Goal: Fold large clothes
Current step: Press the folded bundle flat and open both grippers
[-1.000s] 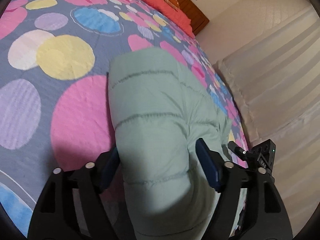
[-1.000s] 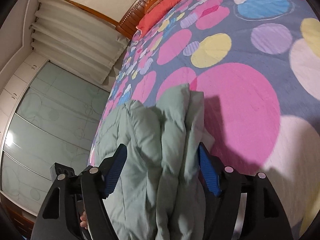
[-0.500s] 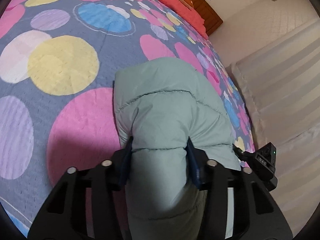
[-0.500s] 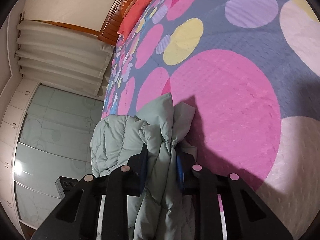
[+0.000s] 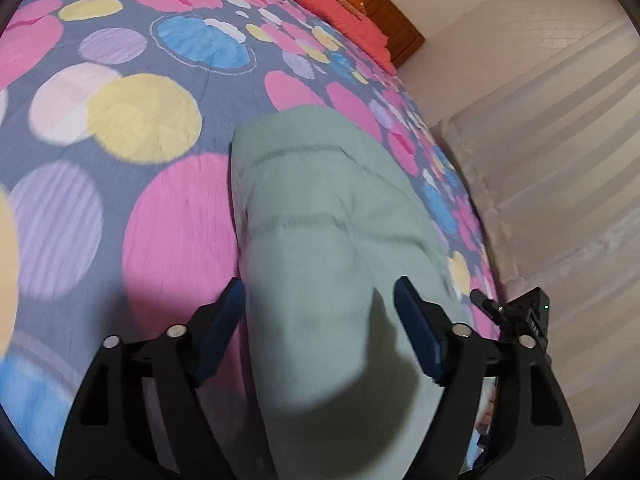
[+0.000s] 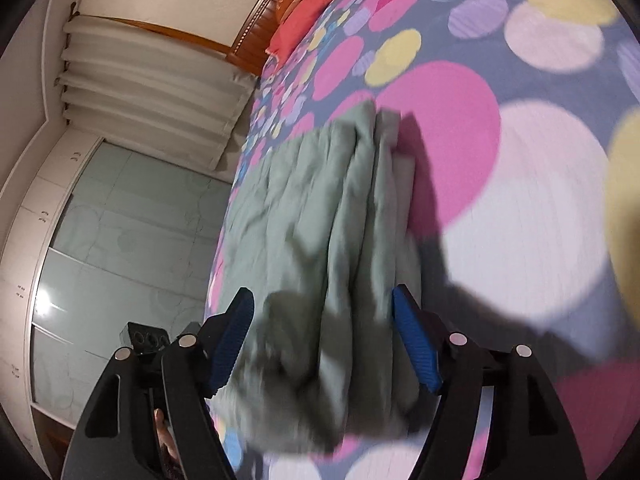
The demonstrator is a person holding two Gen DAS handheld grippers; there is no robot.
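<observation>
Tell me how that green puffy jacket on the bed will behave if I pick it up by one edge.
The jacket is quilted and puffy, so it is probably light for its bulk. Its stacked folds look soft, so lifted by one edge it would likely droop and unfold rather than hold shape. The smooth shell may slip between pads, so a deep bite seems safer.

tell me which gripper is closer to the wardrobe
Left, probably. The wardrobe lies past the bed on the right gripper's left, and the left gripper's body shows on that side. Both jaws have just been opening, jacket between them.
</observation>
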